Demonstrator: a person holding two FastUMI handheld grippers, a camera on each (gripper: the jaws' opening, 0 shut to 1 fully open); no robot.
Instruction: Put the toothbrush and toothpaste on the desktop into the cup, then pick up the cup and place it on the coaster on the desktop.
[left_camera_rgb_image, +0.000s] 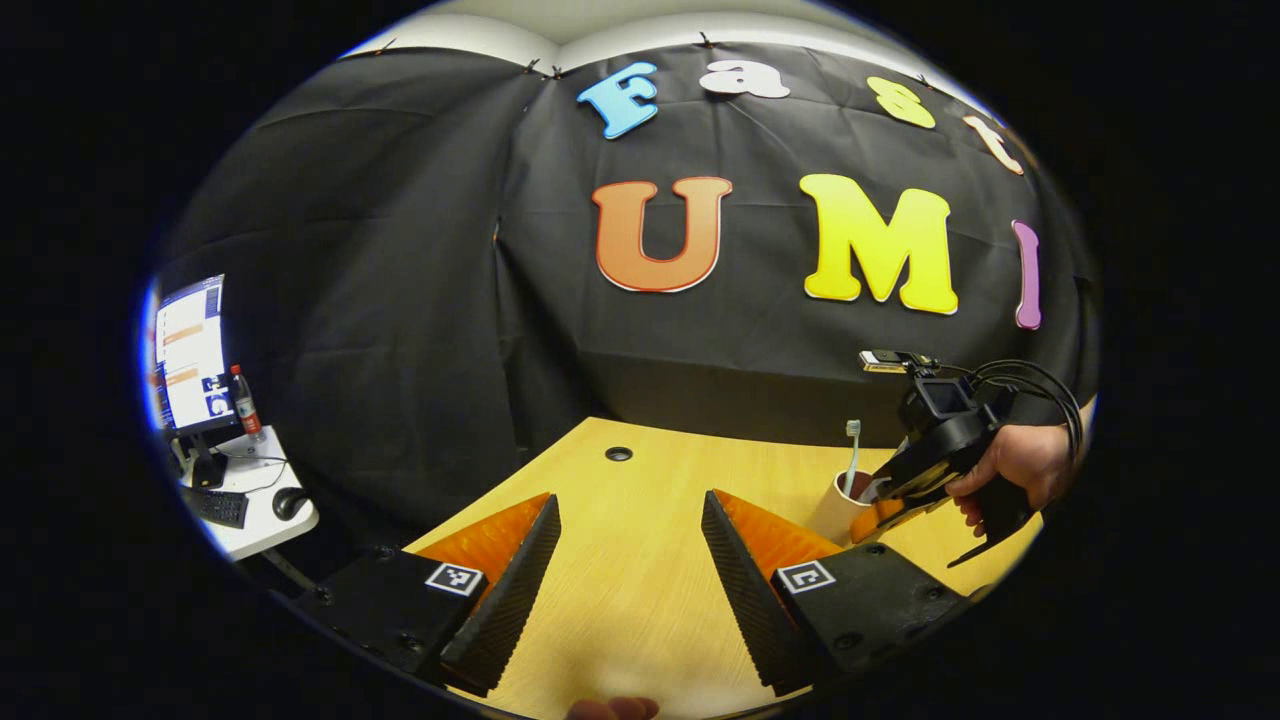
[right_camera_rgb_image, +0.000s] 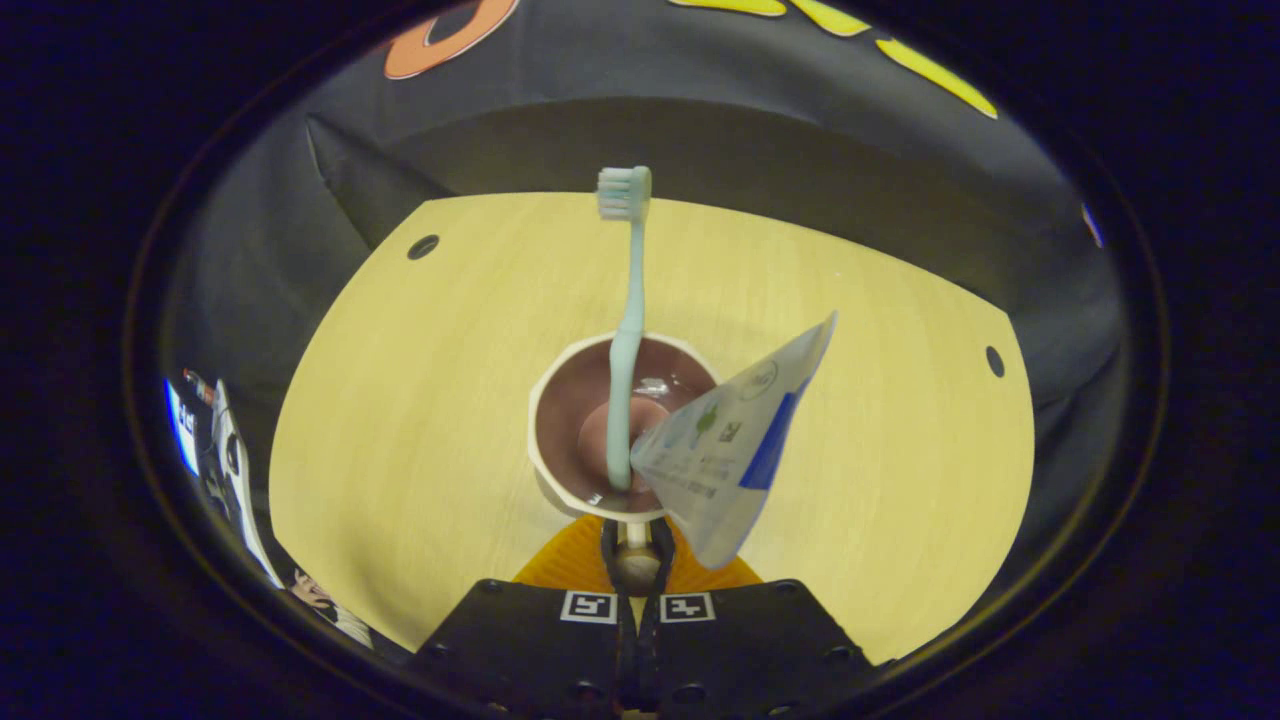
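One cup (right_camera_rgb_image: 560, 440); one toothbrush (right_camera_rgb_image: 628, 330); one toothpaste tube (right_camera_rgb_image: 735, 440); two claws (left_camera_rgb_image: 630, 560) (right_camera_rgb_image: 636, 560).

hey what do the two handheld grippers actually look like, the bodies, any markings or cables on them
Left gripper: two wedge-shaped fingers with ribbed inner faces on black blocky bodies, each body bearing a small square black-and-white tag. Right gripper: the same black bodies with two square tags side by side. Seen from the left gripper view, it carries a black camera block on top with looping black cables, held on a black handle.

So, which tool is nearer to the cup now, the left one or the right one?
The right. The right tool is closed on the cup's near rim, with the toothbrush and toothpaste inside. The left tool is open over the desktop, well apart from the cup.
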